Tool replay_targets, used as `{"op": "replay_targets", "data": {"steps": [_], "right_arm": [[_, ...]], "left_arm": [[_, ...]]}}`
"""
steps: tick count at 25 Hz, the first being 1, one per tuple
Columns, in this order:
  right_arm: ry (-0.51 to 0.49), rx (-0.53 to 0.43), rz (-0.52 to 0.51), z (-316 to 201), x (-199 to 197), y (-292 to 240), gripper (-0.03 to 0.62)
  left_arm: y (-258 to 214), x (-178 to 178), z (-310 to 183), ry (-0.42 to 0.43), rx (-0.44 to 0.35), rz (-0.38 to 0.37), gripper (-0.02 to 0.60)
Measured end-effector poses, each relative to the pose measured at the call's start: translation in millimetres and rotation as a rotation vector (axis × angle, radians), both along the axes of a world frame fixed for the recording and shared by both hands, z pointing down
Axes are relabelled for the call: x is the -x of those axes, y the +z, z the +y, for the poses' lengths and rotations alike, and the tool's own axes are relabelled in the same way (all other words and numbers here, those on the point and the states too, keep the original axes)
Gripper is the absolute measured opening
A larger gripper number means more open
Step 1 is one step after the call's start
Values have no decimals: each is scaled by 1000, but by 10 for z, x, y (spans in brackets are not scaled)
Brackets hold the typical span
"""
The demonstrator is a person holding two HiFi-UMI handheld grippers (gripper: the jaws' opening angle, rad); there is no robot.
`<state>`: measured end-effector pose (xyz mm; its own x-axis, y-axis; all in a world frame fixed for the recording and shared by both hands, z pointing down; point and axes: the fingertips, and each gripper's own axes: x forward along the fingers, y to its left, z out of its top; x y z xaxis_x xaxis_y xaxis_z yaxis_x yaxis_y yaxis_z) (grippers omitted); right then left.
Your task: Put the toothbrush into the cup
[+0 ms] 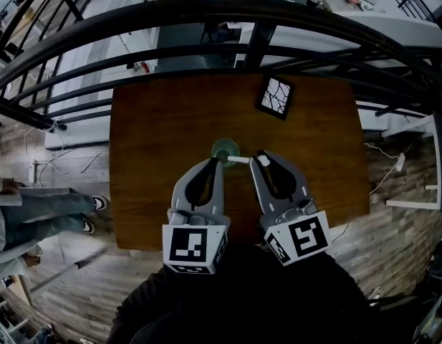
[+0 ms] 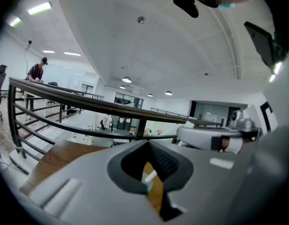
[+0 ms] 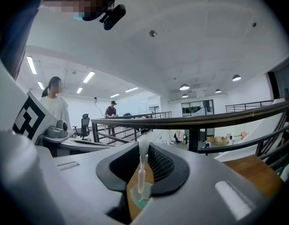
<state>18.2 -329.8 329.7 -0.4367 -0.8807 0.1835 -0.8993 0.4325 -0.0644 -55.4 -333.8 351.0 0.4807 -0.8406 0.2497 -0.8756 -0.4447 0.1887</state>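
Obs: the right gripper [image 1: 262, 160] has its jaws closed on the head end of the white toothbrush [image 1: 243, 160]. The handle runs level toward the left of the frame. Its free end is at the rim of the green cup [image 1: 225, 149], which stands just above centre on the wooden table [image 1: 156, 120].

In the right gripper view the toothbrush [image 3: 141, 170] lies along the jaw gap. Its tip is over the cup [image 3: 140, 199], though I cannot tell if it is inside yet.

The left gripper [image 1: 218, 162] has its jaws together with nothing between them, tips just beside the cup's lower-left edge.

Judgement: insertion has just begun.

To do it well:
- Raise the gripped end so the handle tilts steeply.
- Guide the free end down the cup's middle, not against the wall.
- Open the jaws only once the end rests on the bottom.

Risk: the cup looks light, so a sideways push could tip it. The left gripper is placed well to block that.
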Motion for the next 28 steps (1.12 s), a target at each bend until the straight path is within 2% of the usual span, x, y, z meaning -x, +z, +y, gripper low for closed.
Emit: {"op": "replay_targets", "data": {"steps": [5, 11, 22, 28], "right_arm": [[-35, 85, -11, -153, -6, 313, 54], [-94, 153, -20, -259, 110, 658, 54], [-135, 192, -29, -314, 272, 851, 55], [-161, 205, -36, -313, 329, 888, 58]], "left_arm": [[306, 33, -97, -38, 113, -15, 8], [642, 132, -200, -91, 175, -33, 8], [811, 242, -238, -121, 235, -26, 8], [817, 271, -256, -127, 230, -29, 8]]}}
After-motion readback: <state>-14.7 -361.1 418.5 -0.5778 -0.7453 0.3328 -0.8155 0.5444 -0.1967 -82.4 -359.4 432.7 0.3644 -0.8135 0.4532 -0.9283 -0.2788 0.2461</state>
